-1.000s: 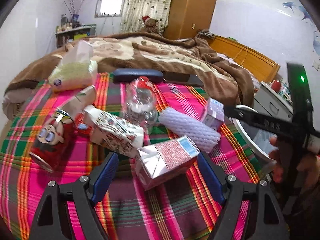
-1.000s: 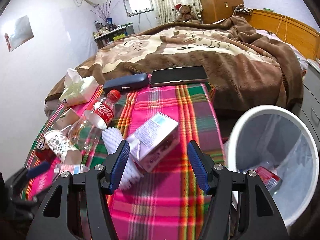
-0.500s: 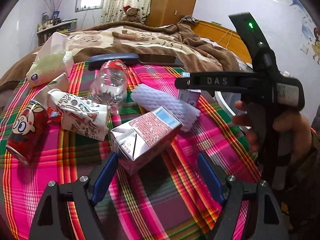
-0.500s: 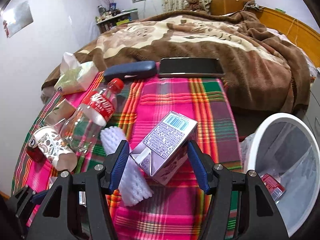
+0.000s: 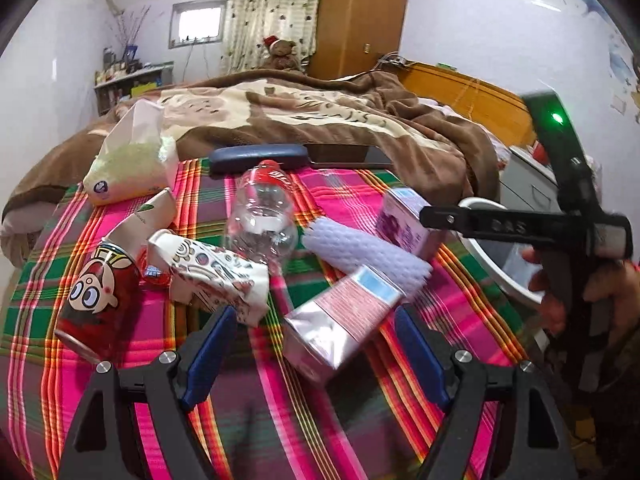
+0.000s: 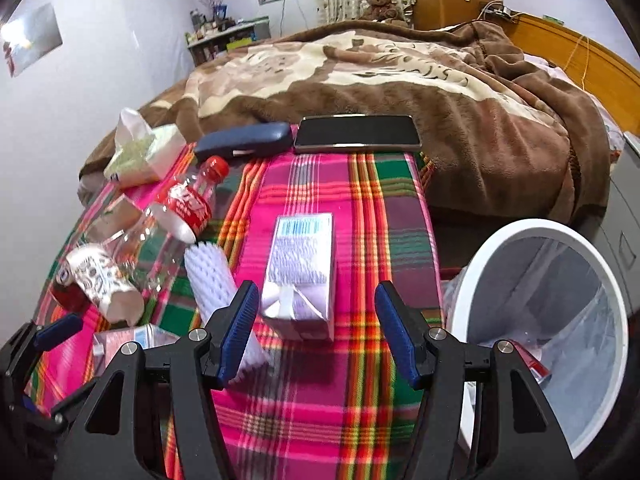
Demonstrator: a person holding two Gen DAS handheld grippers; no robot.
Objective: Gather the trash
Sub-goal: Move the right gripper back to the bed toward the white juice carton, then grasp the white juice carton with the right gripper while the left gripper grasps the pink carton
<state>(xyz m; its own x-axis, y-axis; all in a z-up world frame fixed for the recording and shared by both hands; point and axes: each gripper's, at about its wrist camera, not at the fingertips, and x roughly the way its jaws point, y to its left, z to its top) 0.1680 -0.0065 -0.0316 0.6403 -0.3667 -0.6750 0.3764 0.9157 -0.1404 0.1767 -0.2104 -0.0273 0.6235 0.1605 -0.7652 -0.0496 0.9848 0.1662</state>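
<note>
My left gripper (image 5: 316, 340) is open low over the plaid cloth. A pink and silver carton (image 5: 340, 320) lies between its blue pads, with a gap on the left side. My right gripper (image 6: 316, 316) is open too. A purple carton (image 6: 300, 268) lies lengthwise just ahead of its tips, untouched. More trash lies to the left: a clear bottle (image 5: 260, 216) with a red cap, a white foam sleeve (image 5: 364, 252), a patterned paper carton (image 5: 212, 276) and a red cartoon can (image 5: 96, 300).
A white bin (image 6: 472, 280) with a clear liner stands off the cloth's right edge, something red inside. A phone (image 6: 356, 132), a dark blue case (image 6: 244, 142) and a tissue pack (image 6: 140, 152) lie at the far edge. A brown blanket covers the bed behind.
The purple carton lay slanted across the cloth's stripes and now lies in line with them between the right jaws. The hand with the right gripper swung into the left view and back out to its right edge.
</note>
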